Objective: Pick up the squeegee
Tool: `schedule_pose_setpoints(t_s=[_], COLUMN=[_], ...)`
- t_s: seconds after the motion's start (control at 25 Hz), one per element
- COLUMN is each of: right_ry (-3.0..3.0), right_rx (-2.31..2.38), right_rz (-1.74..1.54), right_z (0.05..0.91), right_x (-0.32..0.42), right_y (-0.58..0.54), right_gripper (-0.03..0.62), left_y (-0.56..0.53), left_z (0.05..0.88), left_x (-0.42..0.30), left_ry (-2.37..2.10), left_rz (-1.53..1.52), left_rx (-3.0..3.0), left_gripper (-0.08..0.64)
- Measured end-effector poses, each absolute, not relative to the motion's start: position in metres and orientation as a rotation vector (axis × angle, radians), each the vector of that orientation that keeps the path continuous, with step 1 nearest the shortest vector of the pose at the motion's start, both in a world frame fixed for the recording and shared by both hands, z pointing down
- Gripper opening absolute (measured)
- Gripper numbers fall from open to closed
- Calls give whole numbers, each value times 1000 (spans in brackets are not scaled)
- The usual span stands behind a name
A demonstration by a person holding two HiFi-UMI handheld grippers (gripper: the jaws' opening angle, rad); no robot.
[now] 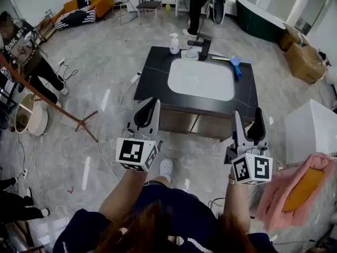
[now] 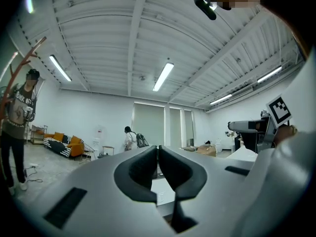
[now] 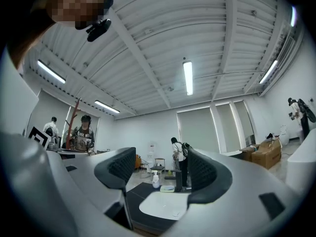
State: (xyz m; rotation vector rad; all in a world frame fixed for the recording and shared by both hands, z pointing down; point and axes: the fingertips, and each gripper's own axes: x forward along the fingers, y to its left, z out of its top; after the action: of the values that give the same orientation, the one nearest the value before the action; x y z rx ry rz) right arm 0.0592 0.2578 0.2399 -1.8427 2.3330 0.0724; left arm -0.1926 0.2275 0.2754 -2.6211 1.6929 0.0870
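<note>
The squeegee [image 1: 235,62], with a blue handle and a thin blade, lies on the far right corner of the dark counter [image 1: 152,73], beyond the white sink basin [image 1: 201,79]. Both grippers are held level in front of the counter's near edge, well short of the squeegee. My left gripper [image 1: 147,113] is shut with nothing in it; its pads meet in the left gripper view [image 2: 158,149]. My right gripper [image 1: 247,122] stands open and empty. In the right gripper view [image 3: 161,170] the basin [image 3: 165,205] shows between the jaws. The squeegee cannot be made out in either gripper view.
A white spray bottle [image 1: 174,44], a black faucet [image 1: 203,45] and a small dish [image 1: 190,55] stand at the counter's back. A pink towel [image 1: 295,190] lies at the right by a white cabinet [image 1: 315,124]. Cardboard boxes [image 1: 304,62], a wooden rack [image 1: 50,105] and people stand around.
</note>
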Motion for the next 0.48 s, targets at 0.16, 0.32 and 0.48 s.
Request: schedule_pose_setpoints(t_s=[0.16,0.32,0.48], right_ry=[2295,2243,2223], right_rx=[-1876,-1938,-1967], right_rz=[85,91,83], right_z=[239,238,239], right_x=[53,58,63], right_y=[186,133,95], right_gripper=[331,331,331], left_y=[151,91,46], left_z=[276,280,286], left_x=[-200,-201,-201], left_ry=[1642,1592,1576], left_rz=[85,84,87], left_rx=[-2645,-2670,-2700], left_gripper=[28,28,28])
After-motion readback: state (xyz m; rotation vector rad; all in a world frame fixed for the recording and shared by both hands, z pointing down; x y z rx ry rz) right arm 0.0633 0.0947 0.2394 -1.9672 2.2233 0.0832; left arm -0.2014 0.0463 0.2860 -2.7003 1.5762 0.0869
